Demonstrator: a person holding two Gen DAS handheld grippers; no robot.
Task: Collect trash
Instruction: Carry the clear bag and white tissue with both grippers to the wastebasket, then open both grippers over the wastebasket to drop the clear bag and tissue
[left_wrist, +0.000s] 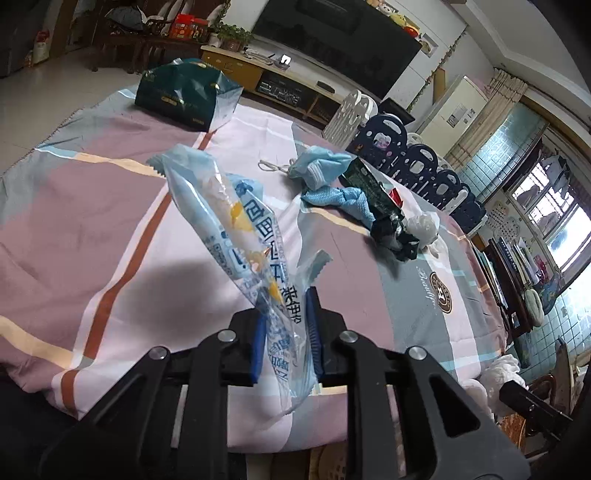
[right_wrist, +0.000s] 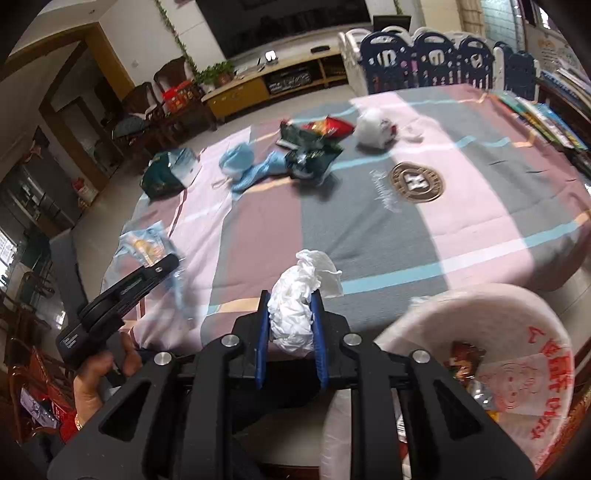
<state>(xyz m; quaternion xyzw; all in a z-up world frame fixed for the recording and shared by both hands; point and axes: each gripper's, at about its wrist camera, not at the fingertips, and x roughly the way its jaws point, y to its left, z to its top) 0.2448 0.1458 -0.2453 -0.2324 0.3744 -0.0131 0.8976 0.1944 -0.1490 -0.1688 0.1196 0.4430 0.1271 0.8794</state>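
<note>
My left gripper (left_wrist: 286, 306) is shut on a long clear-and-blue plastic wrapper (left_wrist: 236, 229) with printed characters and holds it above the table. In the right wrist view the left gripper (right_wrist: 162, 264) shows at the table's left edge with the wrapper (right_wrist: 142, 243). My right gripper (right_wrist: 290, 299) is shut on a crumpled white tissue (right_wrist: 295, 310) above the table's near edge. A white trash bag (right_wrist: 517, 369) with red print hangs open at the lower right, with scraps inside.
On the striped tablecloth (right_wrist: 369, 229) lie a blue face mask (right_wrist: 236, 158), blue cloth (left_wrist: 343, 199), dark green wrappers (right_wrist: 310, 155), a red wrapper (right_wrist: 332, 127), a white wad (right_wrist: 373, 127) and a green box (left_wrist: 177, 94). A playpen fence (right_wrist: 424, 59) stands behind.
</note>
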